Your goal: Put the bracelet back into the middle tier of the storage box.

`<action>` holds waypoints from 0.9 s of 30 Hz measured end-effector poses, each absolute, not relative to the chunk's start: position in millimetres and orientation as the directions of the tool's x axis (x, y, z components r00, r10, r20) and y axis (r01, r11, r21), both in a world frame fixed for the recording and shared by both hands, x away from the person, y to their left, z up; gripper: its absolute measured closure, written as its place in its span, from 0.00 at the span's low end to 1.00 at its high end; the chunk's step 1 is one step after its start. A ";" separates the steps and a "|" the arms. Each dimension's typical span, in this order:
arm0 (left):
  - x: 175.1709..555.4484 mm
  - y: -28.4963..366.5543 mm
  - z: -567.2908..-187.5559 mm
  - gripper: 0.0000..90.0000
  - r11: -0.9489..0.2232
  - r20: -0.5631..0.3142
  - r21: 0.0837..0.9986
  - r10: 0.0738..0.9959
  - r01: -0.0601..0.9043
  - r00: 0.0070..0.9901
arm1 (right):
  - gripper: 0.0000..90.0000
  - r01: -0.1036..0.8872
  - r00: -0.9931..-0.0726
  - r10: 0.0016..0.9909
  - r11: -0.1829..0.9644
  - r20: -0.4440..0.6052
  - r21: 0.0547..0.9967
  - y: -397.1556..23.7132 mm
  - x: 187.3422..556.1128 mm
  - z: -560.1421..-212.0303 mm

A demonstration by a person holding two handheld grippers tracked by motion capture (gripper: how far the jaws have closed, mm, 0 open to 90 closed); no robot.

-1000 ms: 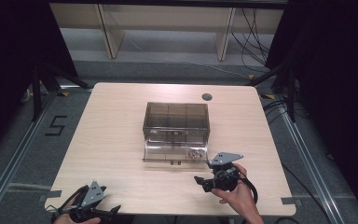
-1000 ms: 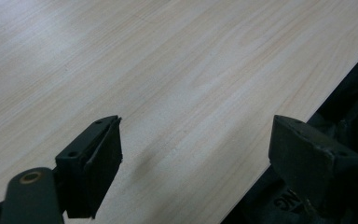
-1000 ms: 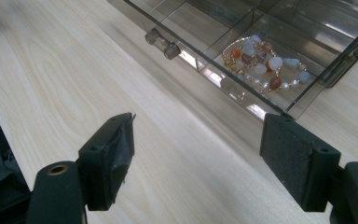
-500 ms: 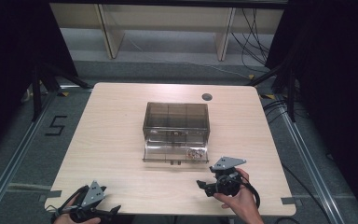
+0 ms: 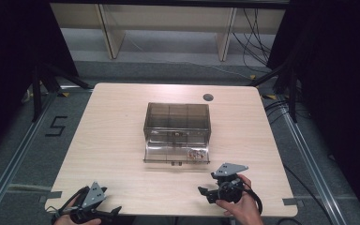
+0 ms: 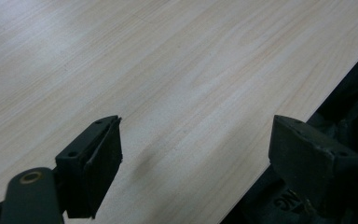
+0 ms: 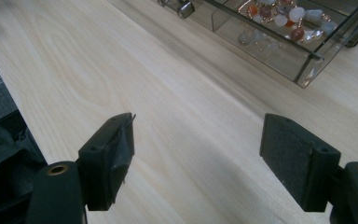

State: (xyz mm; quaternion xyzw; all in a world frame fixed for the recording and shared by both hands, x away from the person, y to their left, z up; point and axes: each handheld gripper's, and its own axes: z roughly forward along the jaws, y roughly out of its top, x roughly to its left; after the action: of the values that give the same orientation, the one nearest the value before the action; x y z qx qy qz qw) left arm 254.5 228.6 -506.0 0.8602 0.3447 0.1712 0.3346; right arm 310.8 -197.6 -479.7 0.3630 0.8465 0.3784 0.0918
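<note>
A smoky clear plastic drawer box (image 5: pixel 177 117) stands mid-table, its bottom drawer (image 5: pixel 176 153) pulled out toward me. Small beads or stones (image 5: pixel 197 153) lie in the drawer's right compartment; the right gripper view shows these beads (image 7: pixel 279 18) close up, with the drawer's metal knob (image 7: pixel 184 8) beside them. My right gripper (image 5: pixel 206 192) sits low near the front edge, right of centre, open and empty, with its pads (image 7: pixel 112 158) wide apart. At the front left corner my left gripper (image 5: pixel 115 212) is open over bare wood, with one pad (image 6: pixel 95 163) above the table edge.
The light wooden table (image 5: pixel 112 140) has a round dark cable hole (image 5: pixel 208 97) at the back right. Bare wood lies on both sides of the box. Dark floor, metal rails and cables surround the table.
My right gripper has drawn back from the drawer toward the front edge of the table. The left gripper has stayed in place.
</note>
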 end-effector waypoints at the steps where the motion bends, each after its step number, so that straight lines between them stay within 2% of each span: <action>1: 254.8 228.9 -506.0 0.19 -0.543 0.069 0.690 0.707 0.478 0.704 | 0.30 0.547 -0.719 0.684 0.446 0.124 0.708 -197.5 308.7 -481.3; 15: 254.6 228.5 -506.3 0.19 -0.539 0.063 0.694 0.706 0.477 0.705 | 0.29 0.544 -0.730 0.676 0.483 0.103 0.686 -201.8 300.0 -485.5; 27: 254.6 228.5 -506.6 0.19 -0.539 0.063 0.694 0.705 0.477 0.706 | 0.25 0.536 -0.741 0.665 0.503 0.093 0.678 -201.8 291.8 -494.5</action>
State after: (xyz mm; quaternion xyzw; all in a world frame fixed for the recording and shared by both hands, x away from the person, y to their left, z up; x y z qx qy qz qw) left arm 254.6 228.5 -506.6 0.8606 0.3434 0.1707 0.3352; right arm 291.8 -201.8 -494.5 0.3485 0.8620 0.3568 0.0904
